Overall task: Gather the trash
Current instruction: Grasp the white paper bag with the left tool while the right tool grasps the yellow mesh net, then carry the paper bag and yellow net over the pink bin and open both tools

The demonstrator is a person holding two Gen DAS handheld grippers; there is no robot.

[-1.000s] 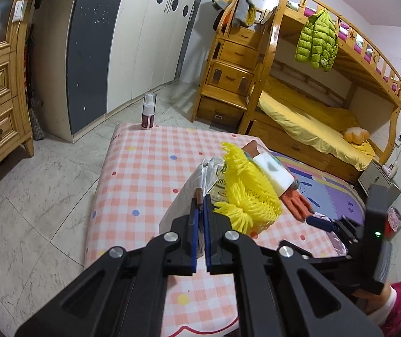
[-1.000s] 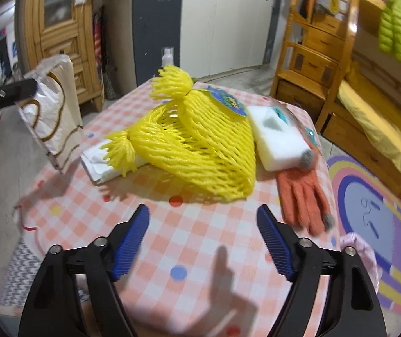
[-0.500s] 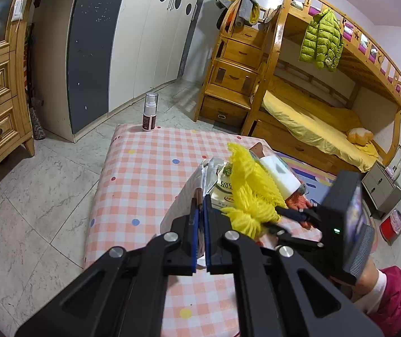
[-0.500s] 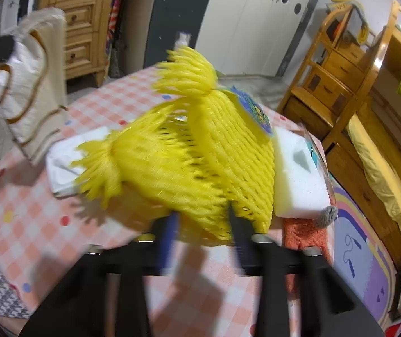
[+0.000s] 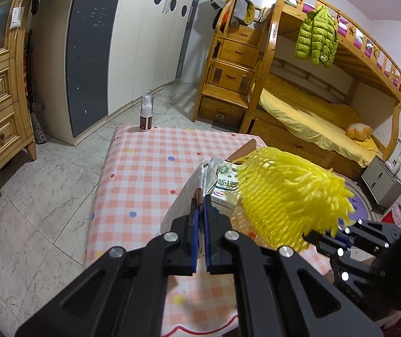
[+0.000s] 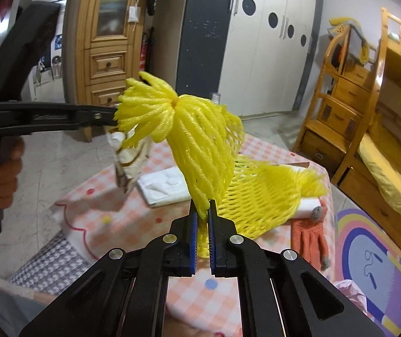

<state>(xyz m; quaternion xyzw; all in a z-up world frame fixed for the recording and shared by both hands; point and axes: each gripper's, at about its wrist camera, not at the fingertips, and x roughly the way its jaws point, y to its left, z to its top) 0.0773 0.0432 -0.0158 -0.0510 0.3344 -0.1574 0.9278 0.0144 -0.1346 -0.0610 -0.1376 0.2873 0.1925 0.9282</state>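
Observation:
My right gripper (image 6: pixel 202 210) is shut on a yellow foam fruit net (image 6: pixel 200 140) and holds it lifted above the checked table; the net also shows in the left wrist view (image 5: pixel 287 196). A second yellow net (image 6: pixel 259 196) lies on the table behind it. My left gripper (image 5: pixel 199 205) is shut on the rim of a white paper bag (image 5: pixel 183 205), which hangs beside the lifted net in the right wrist view (image 6: pixel 131 157). The right gripper shows at the right of the left wrist view (image 5: pixel 329 237).
On the pink checked tablecloth (image 5: pixel 149 168) lie a white folded packet (image 6: pixel 163 185), an orange glove (image 6: pixel 310 238) and a printed carton (image 5: pixel 225 188). A spray bottle (image 5: pixel 146 113) stands at the far corner. Bunk bed (image 5: pixel 326 106) and wardrobes stand behind.
My right gripper closed on the yellow net and lifted it off the table toward the bag. My left gripper kept hold of the bag, hardly moving.

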